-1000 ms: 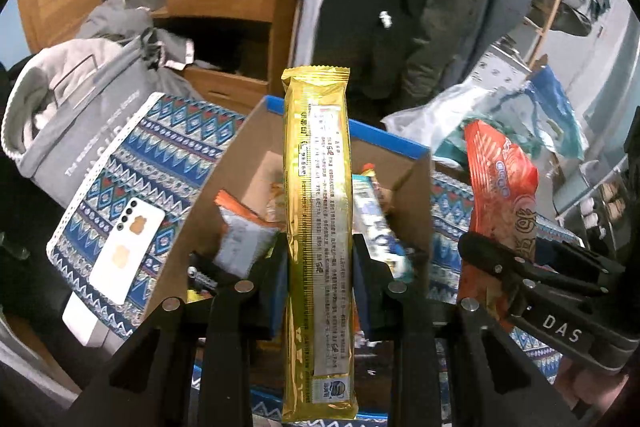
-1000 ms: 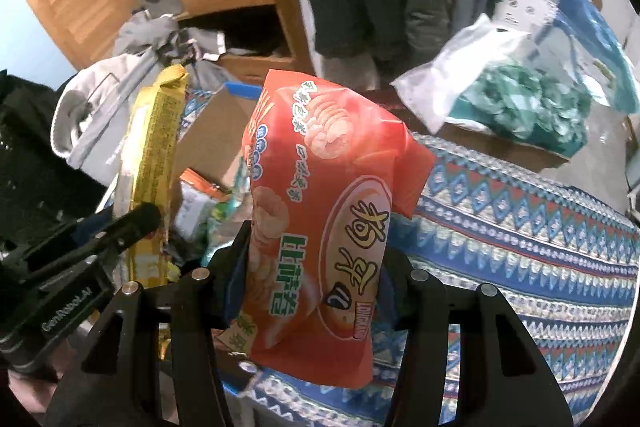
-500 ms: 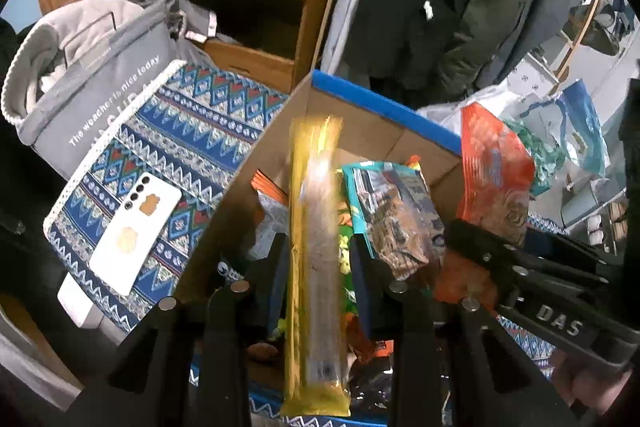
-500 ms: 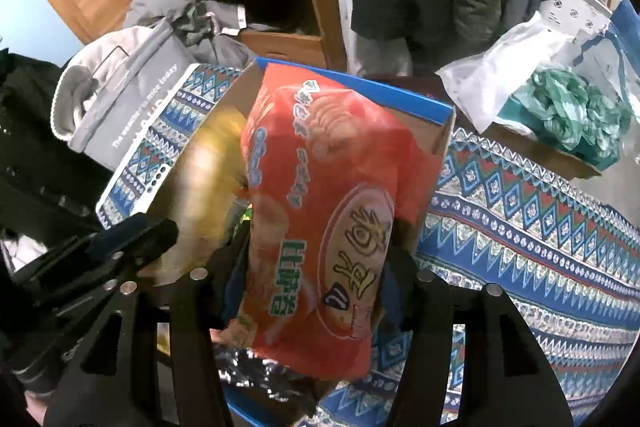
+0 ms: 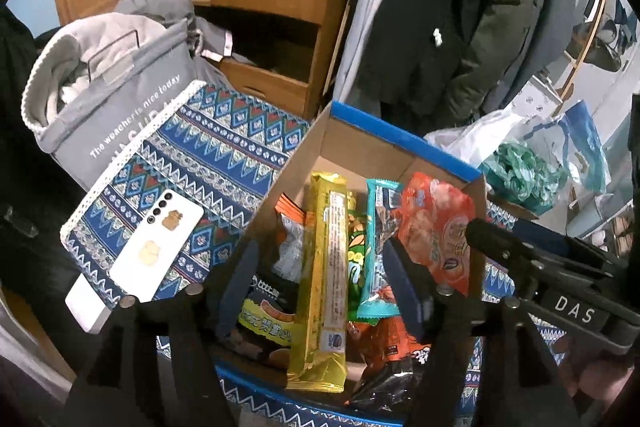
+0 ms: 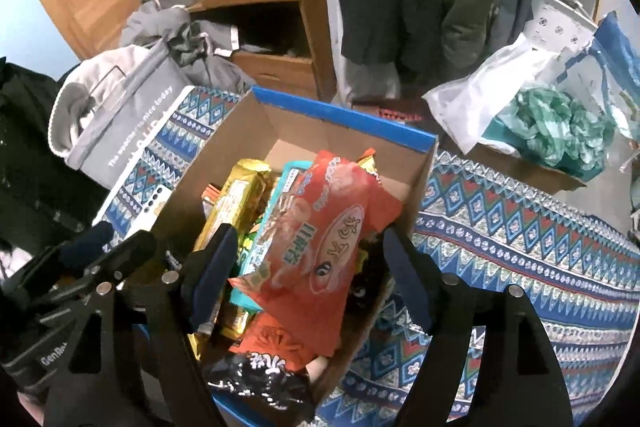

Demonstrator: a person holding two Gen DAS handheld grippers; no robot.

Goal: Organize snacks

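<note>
A cardboard box with a blue rim holds several snack packs. A long gold snack pack lies on the pile in the box, between the spread fingers of my left gripper, which is open. A red-orange chip bag lies on the pile between the spread fingers of my right gripper, which is open. A teal pack lies between the two. Both grippers hover just above the box's near side.
The box stands on a blue patterned cloth. A white phone lies on the cloth left of the box. A grey fabric basket stands at the far left. A plastic bag with green contents lies at the right.
Both grippers came down over the box and opened. The gold pack and the red-orange bag left the fingers and now lie on the pile.
</note>
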